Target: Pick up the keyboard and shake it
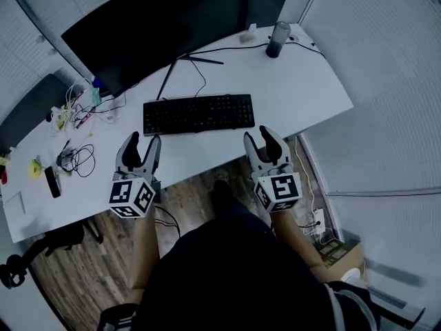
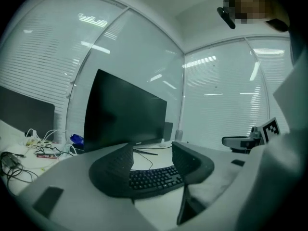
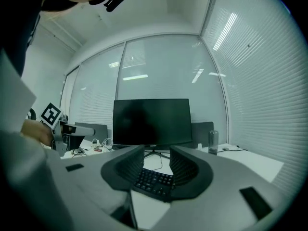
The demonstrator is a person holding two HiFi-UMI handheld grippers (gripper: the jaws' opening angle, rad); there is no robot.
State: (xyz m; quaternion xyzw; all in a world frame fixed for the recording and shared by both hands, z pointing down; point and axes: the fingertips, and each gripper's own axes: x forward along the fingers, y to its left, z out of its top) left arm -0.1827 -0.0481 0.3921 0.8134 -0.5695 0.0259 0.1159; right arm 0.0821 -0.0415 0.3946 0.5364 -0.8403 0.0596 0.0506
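The only container I can make out is 1 dark cylinder cup (image 1: pixel 278 39), upright at the far right of the desk (image 1: pixel 303 95), well beyond the right gripper's fingers; what is inside it I cannot tell.

The keyboard (image 1: pixel 198 114) lies flat on the desk in front of the monitor (image 1: pixel 158 26), just ahead of the fingertips of both grippers and not touched by them. Its left end is before the left gripper (image 1: pixel 143 142) and its right end before the right gripper (image 1: pixel 260 138).

Both grippers are held low at the near edge of the desk, one at each side of the person's body, and they point forward toward the keyboard. The marker cubes face up to the head camera.

In the left gripper view the 2 jaws stand about half apart and hold nothing; the keyboard (image 2: pixel 156 176) shows through the gap, further away. In the right gripper view the jaws are also moderately apart and empty, with the keyboard (image 3: pixel 154 181) beyond them. A bundle of cables (image 1: pixel 77 158) lies to the left of the left fingers.
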